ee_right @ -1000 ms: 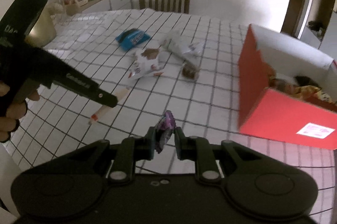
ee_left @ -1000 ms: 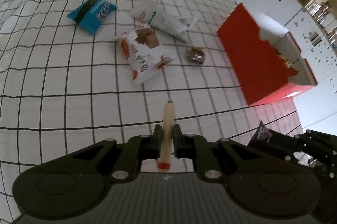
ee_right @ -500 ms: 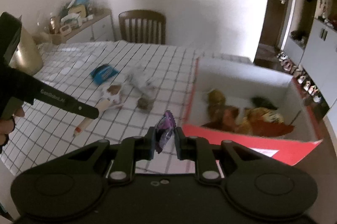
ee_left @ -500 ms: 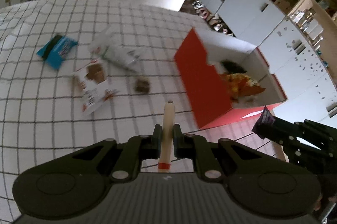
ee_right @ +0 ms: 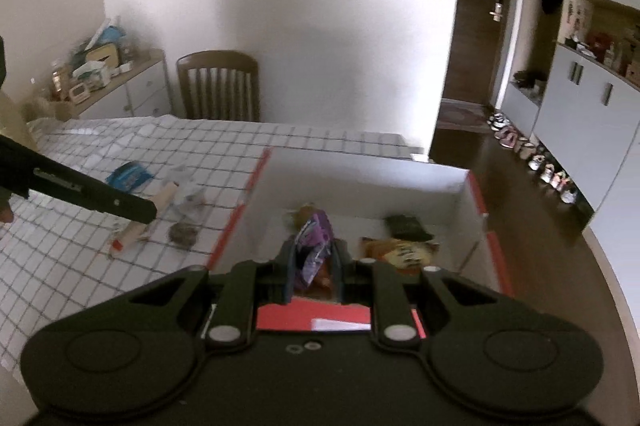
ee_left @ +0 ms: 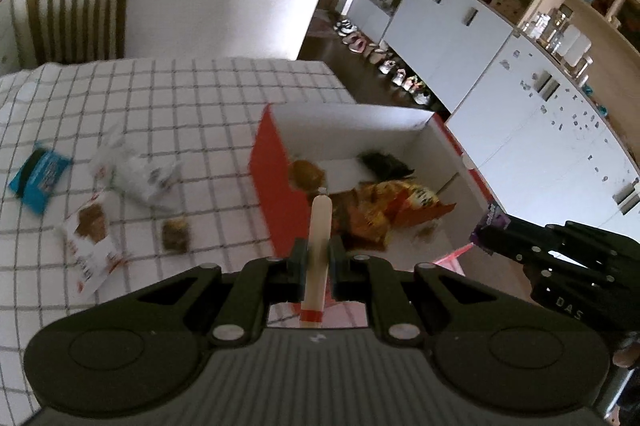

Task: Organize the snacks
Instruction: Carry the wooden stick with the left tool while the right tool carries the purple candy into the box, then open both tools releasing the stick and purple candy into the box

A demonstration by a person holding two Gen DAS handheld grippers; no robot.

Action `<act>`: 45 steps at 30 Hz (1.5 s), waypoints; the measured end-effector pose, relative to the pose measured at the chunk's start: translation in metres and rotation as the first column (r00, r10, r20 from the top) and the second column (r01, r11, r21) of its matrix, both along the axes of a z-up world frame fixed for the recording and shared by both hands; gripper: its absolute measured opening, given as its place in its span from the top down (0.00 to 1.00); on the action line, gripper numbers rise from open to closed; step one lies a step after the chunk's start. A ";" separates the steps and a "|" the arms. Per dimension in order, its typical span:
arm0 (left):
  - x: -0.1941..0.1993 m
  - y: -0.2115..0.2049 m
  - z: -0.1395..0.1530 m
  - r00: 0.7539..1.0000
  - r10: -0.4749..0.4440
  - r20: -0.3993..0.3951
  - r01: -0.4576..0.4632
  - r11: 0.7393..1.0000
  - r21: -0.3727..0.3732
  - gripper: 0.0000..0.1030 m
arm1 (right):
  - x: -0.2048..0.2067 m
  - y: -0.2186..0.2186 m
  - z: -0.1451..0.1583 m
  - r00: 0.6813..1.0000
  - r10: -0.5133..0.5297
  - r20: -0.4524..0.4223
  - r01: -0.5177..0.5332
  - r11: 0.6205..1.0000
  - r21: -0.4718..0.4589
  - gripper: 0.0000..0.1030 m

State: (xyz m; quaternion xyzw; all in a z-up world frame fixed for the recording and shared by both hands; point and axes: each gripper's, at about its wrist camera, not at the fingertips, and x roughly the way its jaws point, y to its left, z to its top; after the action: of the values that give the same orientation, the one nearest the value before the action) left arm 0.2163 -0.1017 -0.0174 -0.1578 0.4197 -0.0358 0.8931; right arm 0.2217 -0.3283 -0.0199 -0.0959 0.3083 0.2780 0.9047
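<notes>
Above a table covered with a white, black-gridded cloth (ee_left: 200, 97), two handheld black grippers each carry a snack toward an open red cardboard box (ee_left: 276, 201) with white inner walls. Seen from its own camera, the left gripper (ee_left: 318, 258) is clamped on a pale, cream-coloured stick snack (ee_left: 318, 238) with a red band near its lower end; the stick points forward between the fingers, its tip over the near left part of the box. From the right wrist camera the same stick (ee_right: 140, 222) shows to the left of the box, held above the cloth. The right gripper (ee_right: 312, 262) is closed around a small purple wrapped snack (ee_right: 314, 246), held above the box interior; in the left camera that purple packet (ee_left: 490, 222) appears at the box's right edge, pinched at the tip of the right gripper. Inside the box (ee_right: 472, 201) lie an orange and yellow crinkled bag (ee_left: 384, 209), a dark packet (ee_left: 384, 163) near the far wall, and a brown round item (ee_left: 306, 173) by the left wall. On the cloth to the left of the box, well apart from it, lie a blue packet (ee_left: 38, 177), a white crumpled wrapper (ee_left: 136, 171), a white packet with a brown picture (ee_left: 90, 242), and a small brown wrapped piece (ee_left: 175, 234) nearest the box. Beyond the table stands a wooden chair (ee_right: 218, 85) against a white wall, and white cabinets (ee_left: 520, 97) with a row of shoes (ee_left: 384, 59) on the dark floor line the right side of the room.
</notes>
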 end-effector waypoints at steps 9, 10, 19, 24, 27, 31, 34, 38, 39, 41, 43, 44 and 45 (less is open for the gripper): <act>0.060 -0.043 0.001 0.999 -0.034 0.006 0.034 0.999 0.041 0.90 | 0.044 -0.040 -0.012 0.996 -0.081 -0.049 0.081 0.997 0.004 0.82; 0.066 -0.047 0.000 0.999 -0.037 0.004 0.036 0.998 0.048 0.90 | 0.050 -0.043 -0.016 0.994 -0.090 -0.066 0.091 0.996 0.005 0.82; 0.126 -0.073 -0.019 0.999 -0.040 -0.034 0.044 0.991 0.123 0.90 | 0.077 -0.049 -0.037 0.983 -0.099 -0.155 0.101 0.995 0.007 0.82; 0.153 -0.082 -0.034 0.997 -0.023 -0.075 0.035 0.987 0.159 0.90 | 0.089 -0.039 -0.049 0.978 -0.065 -0.199 0.065 0.998 -0.011 0.82; 0.164 -0.089 -0.043 0.996 -0.024 -0.090 0.041 0.981 0.188 0.90 | 0.094 -0.032 -0.053 0.974 -0.046 -0.224 0.043 0.999 -0.016 0.82; 0.174 -0.093 -0.056 0.992 -0.021 -0.126 0.045 0.981 0.190 0.90 | 0.103 -0.026 -0.060 0.965 -0.039 -0.260 0.036 0.999 -0.016 0.82; 0.178 -0.095 -0.067 0.988 -0.028 -0.155 0.056 0.982 0.181 0.90 | 0.107 -0.022 -0.065 0.960 -0.023 -0.278 0.018 1.000 -0.023 0.82; 0.183 -0.097 -0.077 0.982 -0.024 -0.185 0.058 0.981 0.183 0.90 | 0.107 -0.016 -0.070 0.957 0.002 -0.292 -0.013 0.999 -0.036 0.82; 0.184 -0.098 -0.080 0.981 -0.023 -0.192 0.059 0.981 0.185 0.90 | 0.108 -0.016 -0.072 0.956 0.002 -0.294 -0.015 0.999 -0.041 0.82; 0.184 -0.099 -0.083 0.979 -0.024 -0.204 0.063 0.980 0.187 0.90 | 0.109 -0.015 -0.075 0.955 -0.001 -0.295 -0.015 0.999 -0.051 0.82; 0.185 -0.100 -0.087 0.976 -0.026 -0.216 0.067 0.981 0.184 0.90 | 0.109 -0.014 -0.077 0.954 0.002 -0.299 -0.019 0.998 -0.055 0.82; 0.186 -0.101 -0.089 0.975 -0.023 -0.223 0.065 0.981 0.182 0.90 | 0.110 -0.014 -0.078 0.954 0.005 -0.301 -0.022 0.998 -0.055 0.82; 0.185 -0.101 -0.090 0.974 -0.019 -0.227 0.061 0.982 0.181 0.89 | 0.110 -0.013 -0.079 0.953 0.007 -0.302 -0.026 0.998 -0.059 0.82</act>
State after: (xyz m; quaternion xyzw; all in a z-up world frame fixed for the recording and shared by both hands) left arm 0.4017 -0.2026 -0.1071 -0.0679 0.5224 0.0035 0.8500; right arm 0.3313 -0.3415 -0.0987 -0.0832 0.4504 0.2869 0.8414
